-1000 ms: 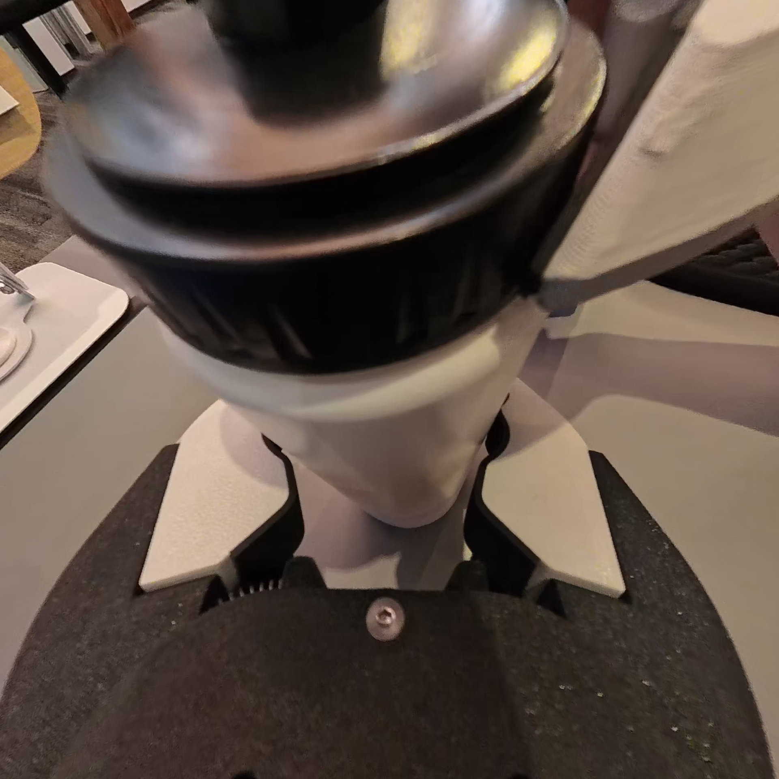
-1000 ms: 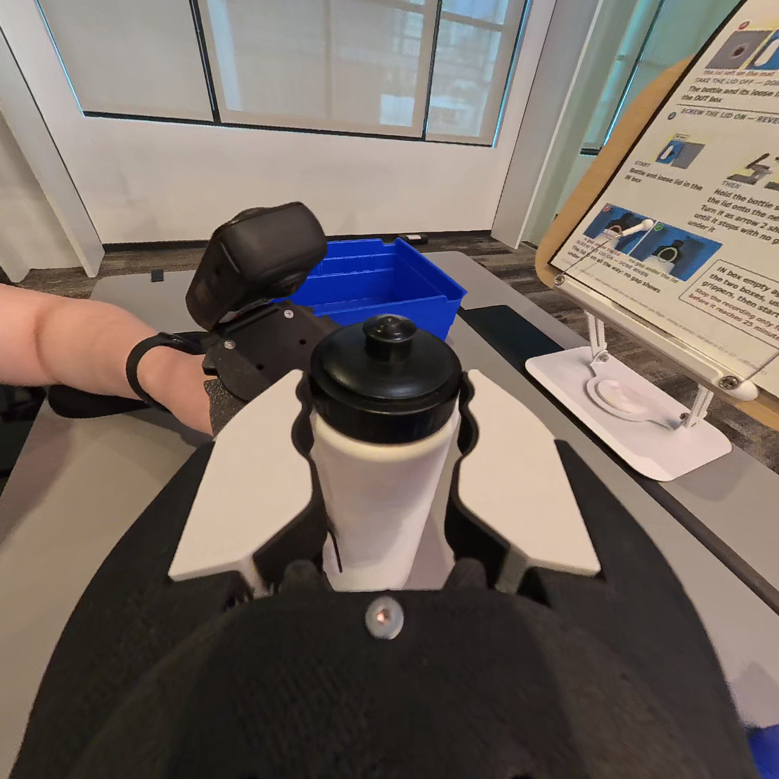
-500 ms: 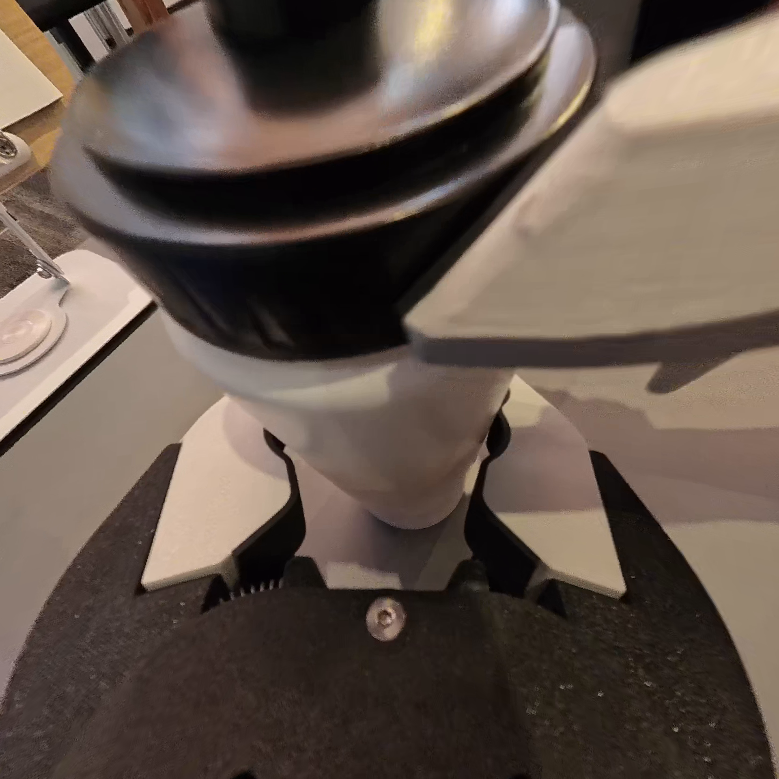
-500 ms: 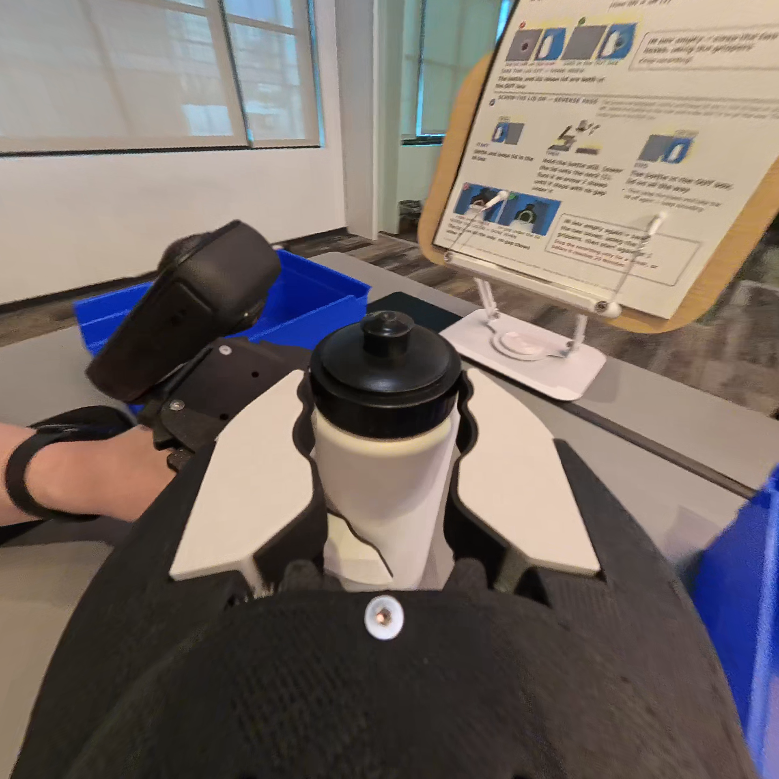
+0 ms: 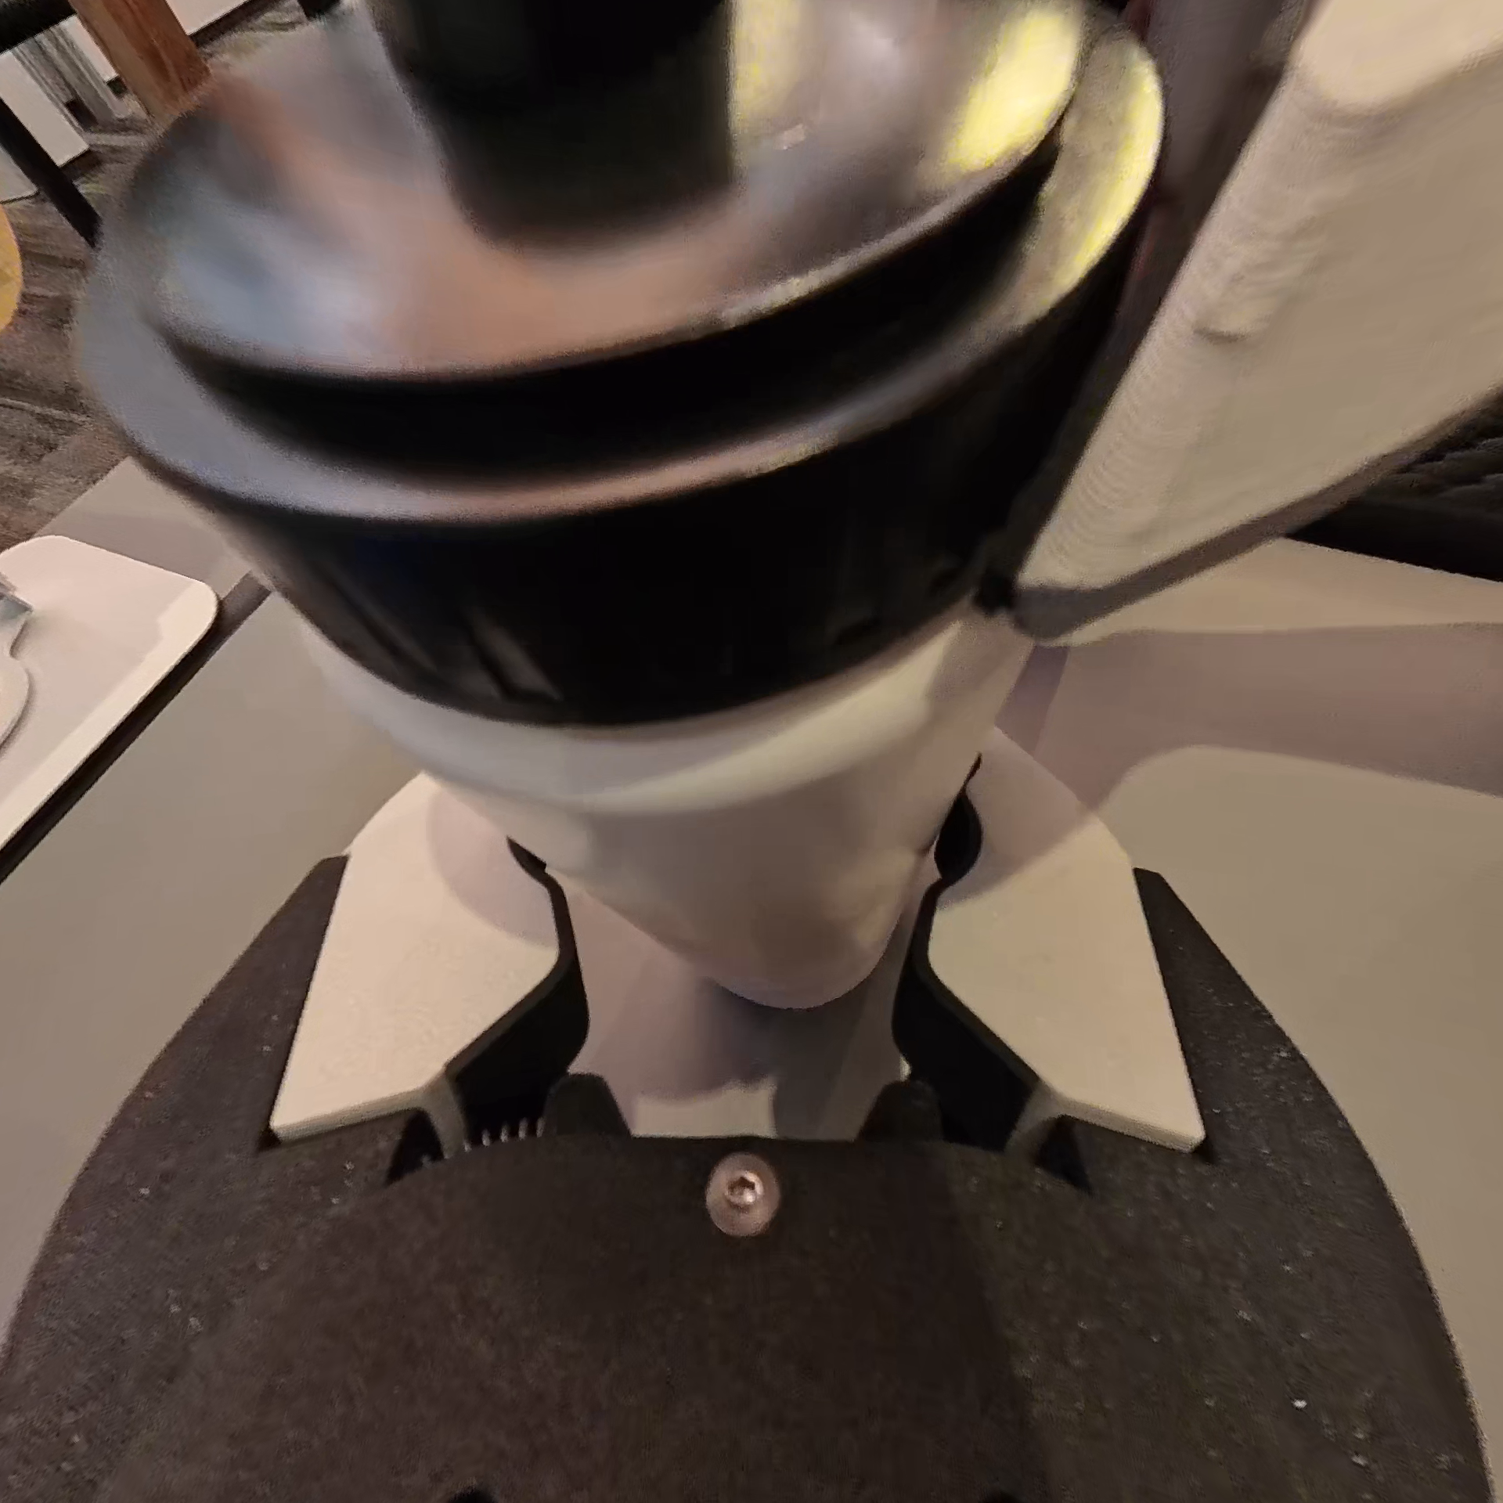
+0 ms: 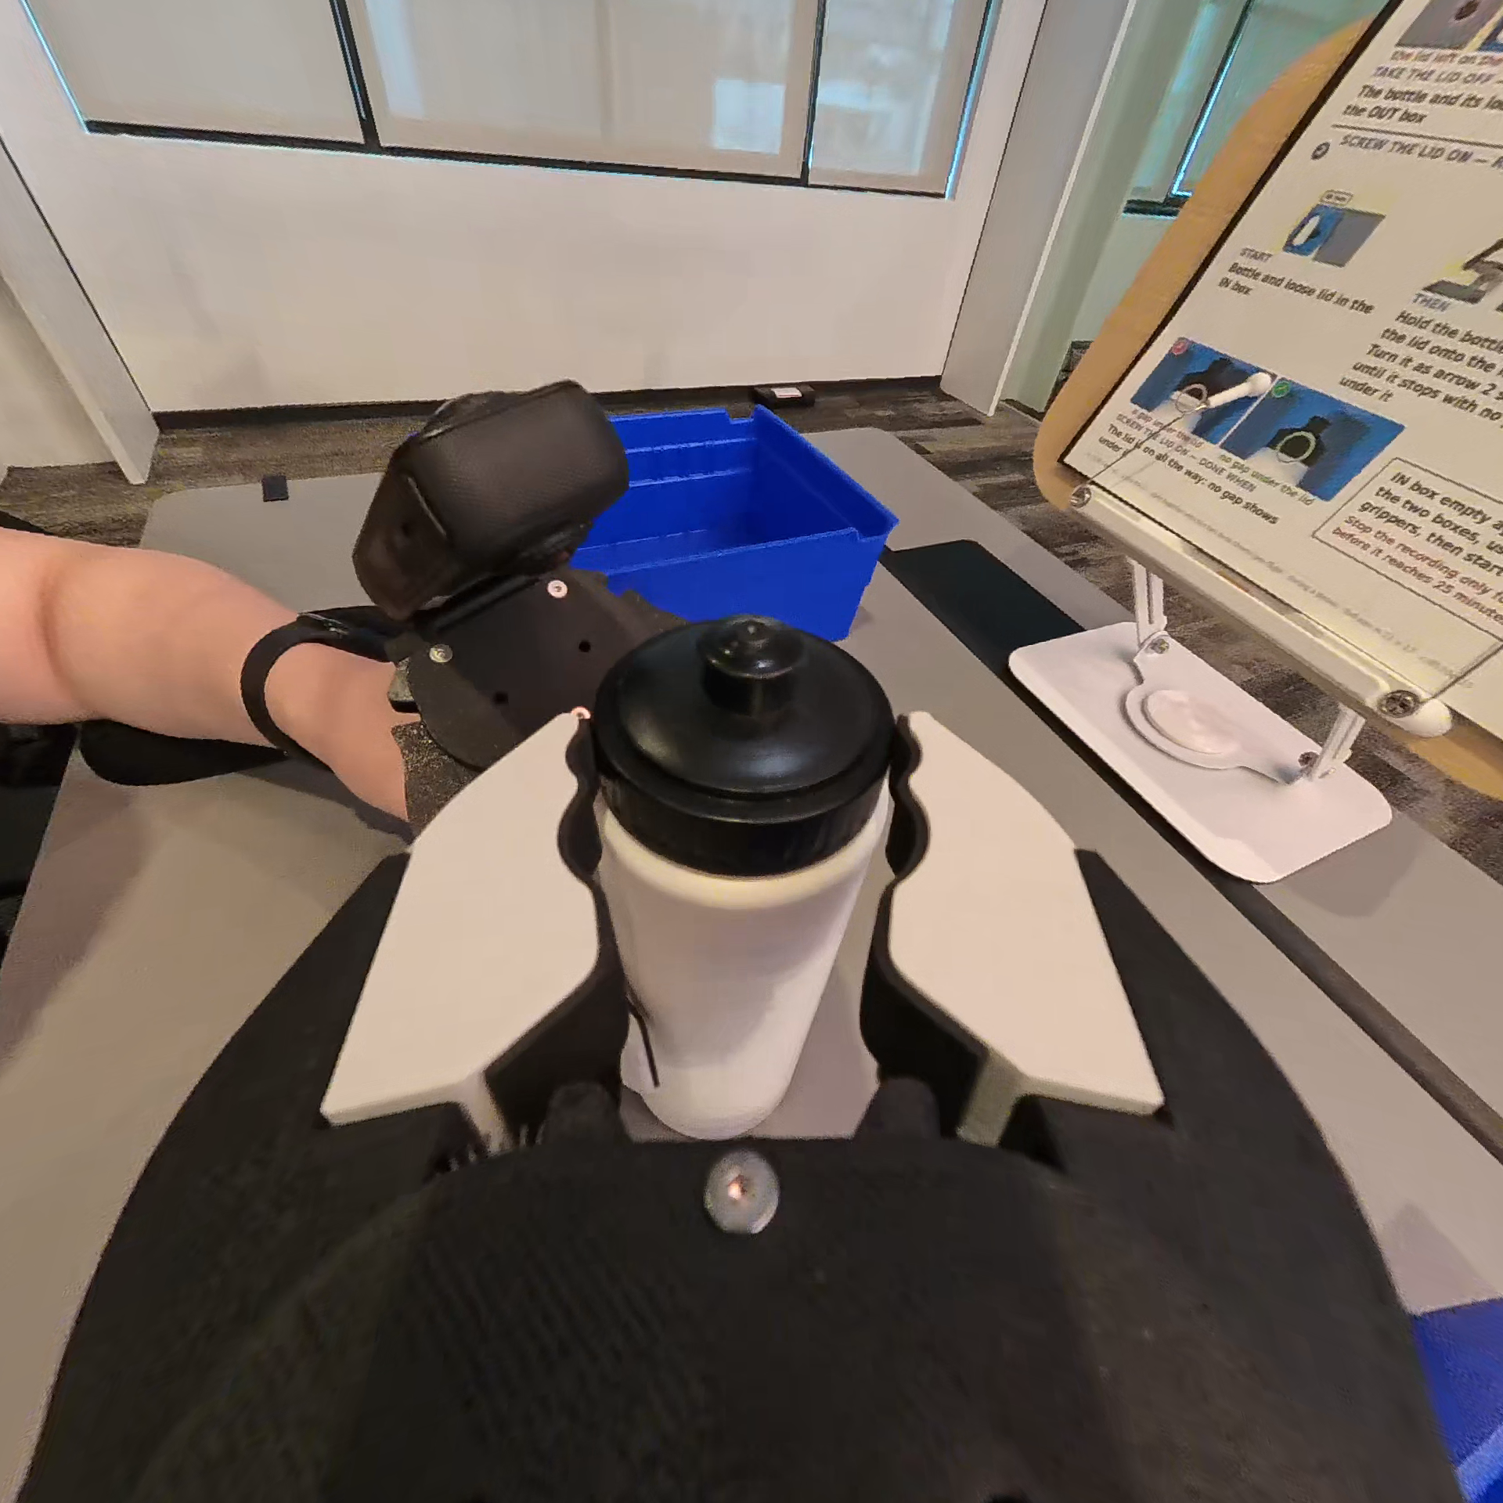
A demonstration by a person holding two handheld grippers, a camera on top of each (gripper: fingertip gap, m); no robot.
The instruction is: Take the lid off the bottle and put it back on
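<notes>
A white bottle [image 6: 724, 960] with a black lid [image 6: 740, 781] stands upright between my right gripper's white fingers. My right gripper [image 6: 740, 732] is shut on the lid, one finger on each side. My left gripper [image 5: 748, 854] is shut on the bottle's white body [image 5: 732, 838], low down, with the lid [image 5: 618, 520] looming large and blurred above it. The right gripper's white finger [image 5: 1269, 325] presses on the lid's right side in the left wrist view. In the right wrist view the left gripper [image 6: 504, 651] and the hand that holds it [image 6: 163, 651] sit behind the bottle to the left.
A blue bin [image 6: 732, 529] stands on the grey table [image 6: 203, 935] behind the bottle. An instruction board [image 6: 1301, 325] on a white stand [image 6: 1204, 764] is at the right, next to a black mat [image 6: 976, 585]. Another blue bin's corner [image 6: 1464, 1399] shows at the lower right.
My right gripper swung right towards the board with the lid, then turned back left to where it was a second ago. The left gripper kept its hold on the bottle.
</notes>
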